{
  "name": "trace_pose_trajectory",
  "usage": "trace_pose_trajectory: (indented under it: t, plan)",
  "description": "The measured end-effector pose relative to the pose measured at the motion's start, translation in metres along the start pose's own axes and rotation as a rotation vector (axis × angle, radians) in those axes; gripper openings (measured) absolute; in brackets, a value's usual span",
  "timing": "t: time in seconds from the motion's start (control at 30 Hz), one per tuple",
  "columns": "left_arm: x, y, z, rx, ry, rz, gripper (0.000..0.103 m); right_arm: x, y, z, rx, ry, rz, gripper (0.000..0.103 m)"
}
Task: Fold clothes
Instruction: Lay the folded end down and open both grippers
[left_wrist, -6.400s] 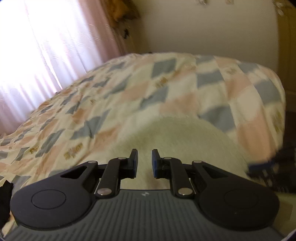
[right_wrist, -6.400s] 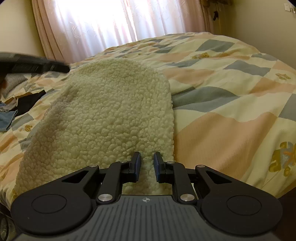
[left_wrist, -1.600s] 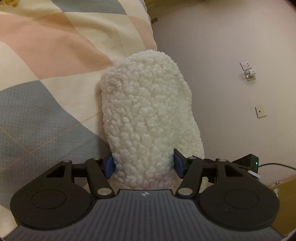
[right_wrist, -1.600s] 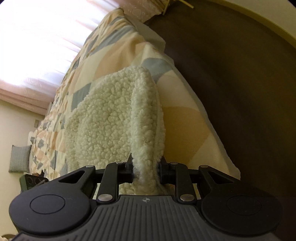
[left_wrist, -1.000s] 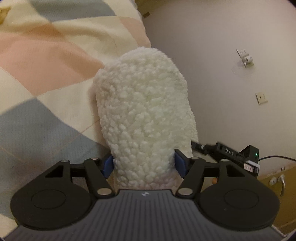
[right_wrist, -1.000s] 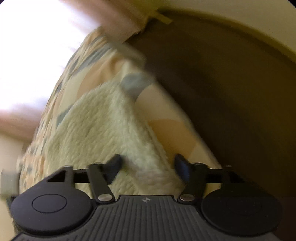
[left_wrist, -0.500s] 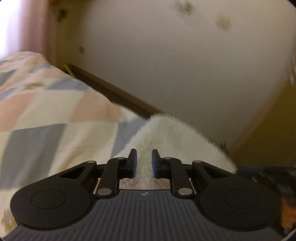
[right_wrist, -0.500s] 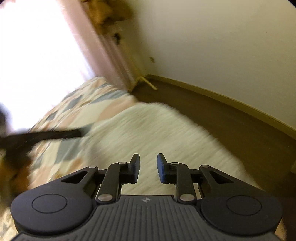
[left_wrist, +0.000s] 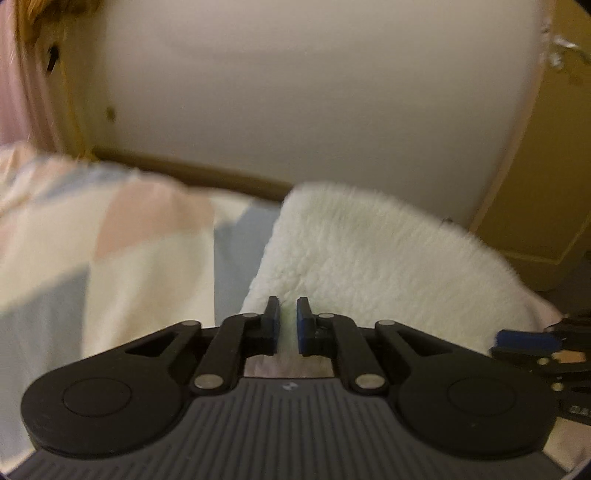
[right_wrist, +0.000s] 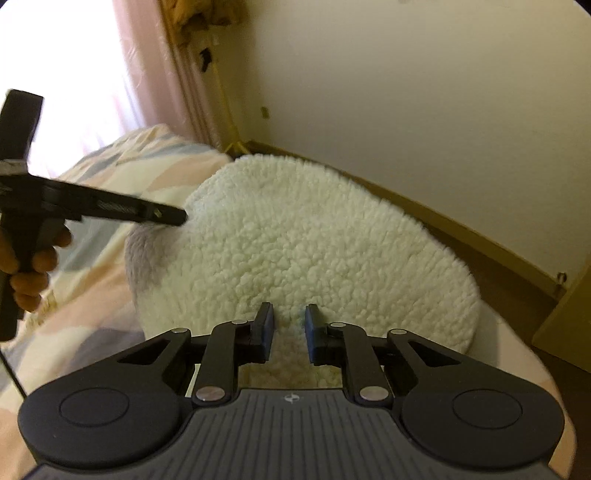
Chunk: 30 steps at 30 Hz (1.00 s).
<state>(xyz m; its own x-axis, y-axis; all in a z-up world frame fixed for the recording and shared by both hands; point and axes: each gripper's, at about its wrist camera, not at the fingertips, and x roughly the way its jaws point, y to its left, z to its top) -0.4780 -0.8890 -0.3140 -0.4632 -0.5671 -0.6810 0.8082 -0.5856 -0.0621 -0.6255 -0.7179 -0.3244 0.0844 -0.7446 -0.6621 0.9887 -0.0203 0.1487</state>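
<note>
You have a nubbly white fleece (right_wrist: 306, 243) on a smooth patchwork quilt (right_wrist: 99, 317); your grippers' (right_wrist: 289, 326) plastic is matt black.

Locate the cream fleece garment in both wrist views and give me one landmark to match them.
Left wrist: cream fleece garment lies centre-right, just beyond the jaws.
Right wrist: it fills the centre, ahead of the jaws.
Shared landmark: brown skirting board along the pale wall behind the bed.

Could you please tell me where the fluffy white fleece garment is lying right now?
The fluffy white fleece garment lies on the pastel patchwork quilt at the bed's corner, directly ahead of both grippers in both views.
</note>
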Motion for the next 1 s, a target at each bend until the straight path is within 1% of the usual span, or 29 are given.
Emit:
trace_pose_trajectory:
  t: [0.1, 0.13, 0.17, 0.2, 0.27, 0.33, 0.37, 0.4, 0.47, 0.53, 0.6, 0.7, 0.73, 0.8, 0.87, 1.0]
  plan:
    - [-0.017, -0.009, 0.024, 0.087, -0.063, -0.053, 0.008, -0.014, 0.008, 0.012, 0.02, -0.061, -0.024, 0.019]
    - [-0.022, -0.012, 0.032, 0.116, -0.082, -0.07, 0.008, -0.012, 0.01, 0.015, 0.028, -0.07, -0.034, 0.019]
    - [-0.017, -0.013, 0.035, 0.14, -0.08, -0.075, 0.008, -0.01, 0.011, 0.018, 0.036, -0.079, -0.045, 0.019]
    - [-0.008, -0.013, 0.034, 0.148, -0.067, -0.083, 0.008, -0.008, 0.013, 0.02, 0.044, -0.088, -0.056, 0.019]
    - [0.018, -0.006, 0.028, 0.125, -0.011, -0.099, 0.008, 0.006, 0.014, 0.02, 0.054, -0.088, -0.085, 0.019]
    - [0.042, -0.006, 0.013, 0.139, 0.041, -0.073, 0.008, 0.027, 0.01, 0.011, 0.065, -0.051, -0.109, 0.019]
    - [0.052, -0.007, 0.005, 0.152, 0.063, -0.057, 0.008, 0.032, 0.009, 0.007, 0.055, -0.049, -0.11, 0.018]
    - [0.059, -0.01, -0.002, 0.161, 0.064, -0.046, 0.006, 0.037, 0.009, 0.003, 0.045, -0.047, -0.111, 0.018]
    - [0.059, -0.017, -0.009, 0.173, 0.04, -0.023, 0.003, 0.047, 0.008, -0.003, 0.025, -0.043, -0.113, 0.019]
    - [0.054, -0.019, -0.007, 0.171, 0.039, -0.007, 0.003, 0.043, 0.009, 0.001, 0.037, -0.037, -0.111, 0.019]
    - [0.043, -0.019, 0.001, 0.152, 0.053, 0.001, 0.003, 0.036, 0.008, 0.005, 0.061, -0.036, -0.107, 0.019]
    - [0.007, -0.02, 0.017, 0.138, 0.057, 0.04, 0.005, 0.009, 0.014, 0.009, 0.069, -0.052, -0.11, 0.022]
    - [-0.005, -0.019, 0.019, 0.126, 0.059, 0.039, 0.005, -0.001, 0.017, 0.008, 0.068, -0.054, -0.111, 0.022]
    - [-0.017, -0.022, 0.02, 0.118, 0.098, 0.055, 0.005, -0.019, 0.022, 0.003, 0.075, -0.049, -0.106, 0.025]
    - [-0.025, -0.024, 0.019, 0.115, 0.142, 0.076, 0.006, -0.023, 0.024, -0.002, 0.088, -0.033, -0.109, 0.025]
    - [-0.027, -0.033, 0.012, 0.116, 0.189, 0.085, 0.008, -0.031, 0.027, -0.013, 0.114, -0.001, -0.115, 0.025]
